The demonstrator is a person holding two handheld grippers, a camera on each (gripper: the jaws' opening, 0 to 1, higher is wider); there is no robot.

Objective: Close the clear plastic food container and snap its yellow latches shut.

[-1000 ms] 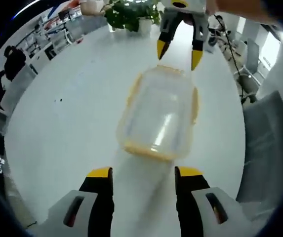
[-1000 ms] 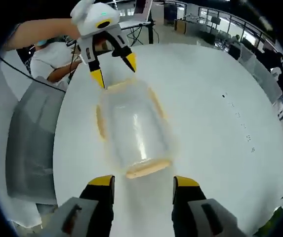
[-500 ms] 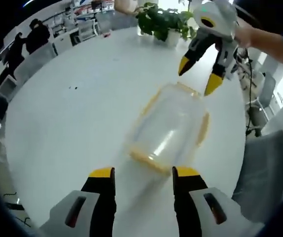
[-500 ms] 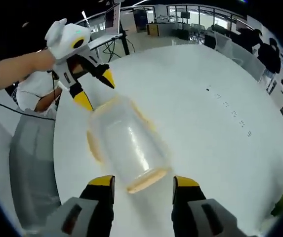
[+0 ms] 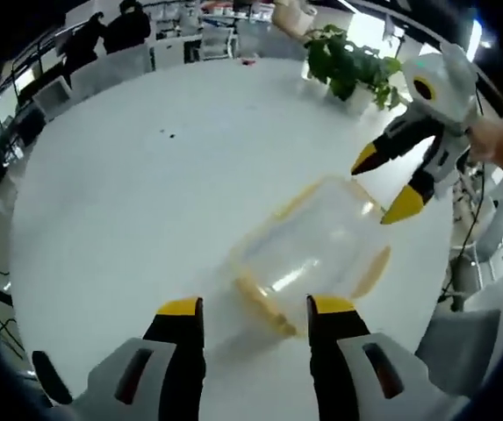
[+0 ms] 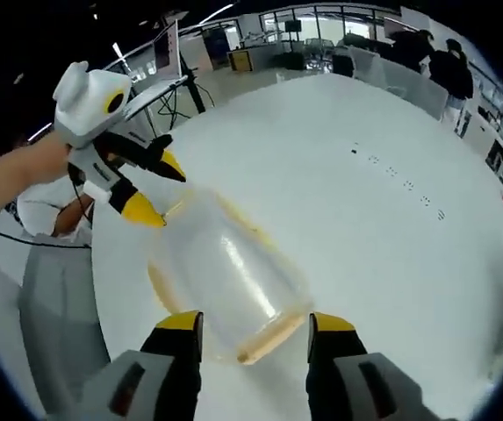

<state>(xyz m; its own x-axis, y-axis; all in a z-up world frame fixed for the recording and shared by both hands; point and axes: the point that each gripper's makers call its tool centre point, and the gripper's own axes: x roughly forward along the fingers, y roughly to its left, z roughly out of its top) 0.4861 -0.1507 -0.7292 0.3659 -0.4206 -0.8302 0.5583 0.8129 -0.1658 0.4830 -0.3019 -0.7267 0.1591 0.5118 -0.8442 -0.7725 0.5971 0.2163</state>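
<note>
On the white round surface, the clear plastic food container with yellow latches lies between the two grippers. The left gripper hovers at its near end, jaws released and apart. The right gripper hangs at its far right end, jaws likewise released, near a potted plant.

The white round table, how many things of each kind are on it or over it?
Clear plastic food container with yellow latches: 1
Green potted plant in a white pot: 1
Hand-held tools with yellow-tipped jaws, the left tool and the right tool, both open: 2
Total: 4, all on or over the white round table.
</note>
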